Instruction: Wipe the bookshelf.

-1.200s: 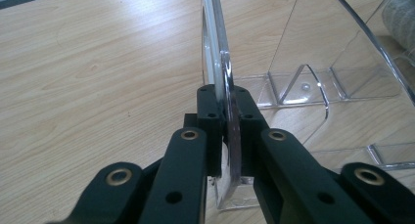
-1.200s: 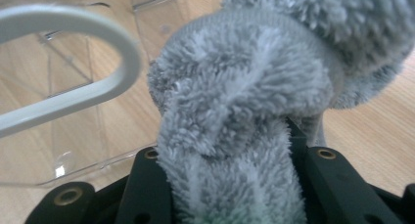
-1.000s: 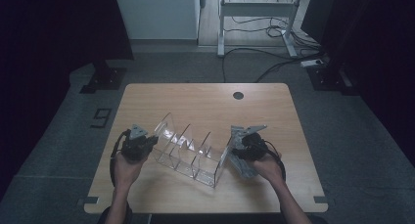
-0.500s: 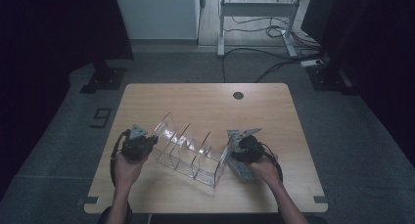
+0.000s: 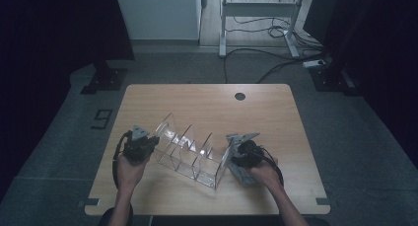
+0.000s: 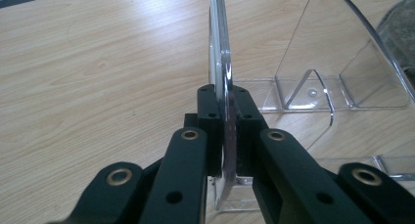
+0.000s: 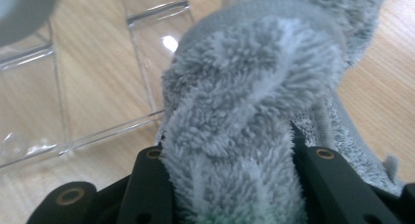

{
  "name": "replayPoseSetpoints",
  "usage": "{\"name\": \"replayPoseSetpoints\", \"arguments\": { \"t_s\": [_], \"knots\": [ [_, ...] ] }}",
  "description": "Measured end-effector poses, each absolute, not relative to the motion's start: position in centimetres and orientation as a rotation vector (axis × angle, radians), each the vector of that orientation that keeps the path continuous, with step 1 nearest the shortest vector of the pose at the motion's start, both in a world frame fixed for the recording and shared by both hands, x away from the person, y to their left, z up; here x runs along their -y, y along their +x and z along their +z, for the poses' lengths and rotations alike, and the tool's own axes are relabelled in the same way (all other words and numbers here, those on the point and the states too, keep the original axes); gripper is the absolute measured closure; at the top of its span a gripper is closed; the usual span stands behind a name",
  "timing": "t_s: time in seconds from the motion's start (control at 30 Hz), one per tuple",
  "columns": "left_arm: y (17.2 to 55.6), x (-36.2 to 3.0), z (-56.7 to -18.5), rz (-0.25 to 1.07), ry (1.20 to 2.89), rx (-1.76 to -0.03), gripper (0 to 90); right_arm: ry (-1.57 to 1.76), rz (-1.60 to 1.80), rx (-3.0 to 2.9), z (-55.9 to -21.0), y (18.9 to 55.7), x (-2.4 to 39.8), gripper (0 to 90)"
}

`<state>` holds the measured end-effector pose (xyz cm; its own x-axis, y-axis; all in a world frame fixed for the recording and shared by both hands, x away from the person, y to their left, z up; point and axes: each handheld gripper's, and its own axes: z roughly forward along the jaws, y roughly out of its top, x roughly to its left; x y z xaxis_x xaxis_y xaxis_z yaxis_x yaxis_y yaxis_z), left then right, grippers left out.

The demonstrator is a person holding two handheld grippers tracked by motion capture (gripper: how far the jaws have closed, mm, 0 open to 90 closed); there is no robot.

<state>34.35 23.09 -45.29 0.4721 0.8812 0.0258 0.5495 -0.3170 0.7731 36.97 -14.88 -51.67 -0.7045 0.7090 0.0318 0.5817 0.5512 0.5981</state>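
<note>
your left gripper [image 6: 226, 136] pinches the near end wall of the clear rack [image 5: 190, 149] — your right gripper [image 7: 230, 185] squeezes a grey cloth [image 7: 244, 101]. the rack runs long between your hands on the table [image 5: 276, 112], and the cloth touches its right end.

I see a table [image 5: 207, 105] of pale wood grain with a smooth, matt face. The rack [image 6: 313, 82] is clear, glossy plastic that catches glints. My left gripper [image 6: 226, 131] has matt black jaws, plastic I think, with brassy rivets. The cloth [image 7: 244, 111] is grey, fluffy terry.
</note>
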Motion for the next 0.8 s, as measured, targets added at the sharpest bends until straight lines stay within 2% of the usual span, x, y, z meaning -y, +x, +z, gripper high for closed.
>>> {"name": "replayPoseSetpoints", "arguments": {
  "t_s": [0.8],
  "knots": [
    [34.4, -22.8, -45.3, 0.612, 2.012, -1.198, 85.4, 0.951, 0.923, -2.688, -51.0, 32.5, 12.9, 61.6]
  ]
}}
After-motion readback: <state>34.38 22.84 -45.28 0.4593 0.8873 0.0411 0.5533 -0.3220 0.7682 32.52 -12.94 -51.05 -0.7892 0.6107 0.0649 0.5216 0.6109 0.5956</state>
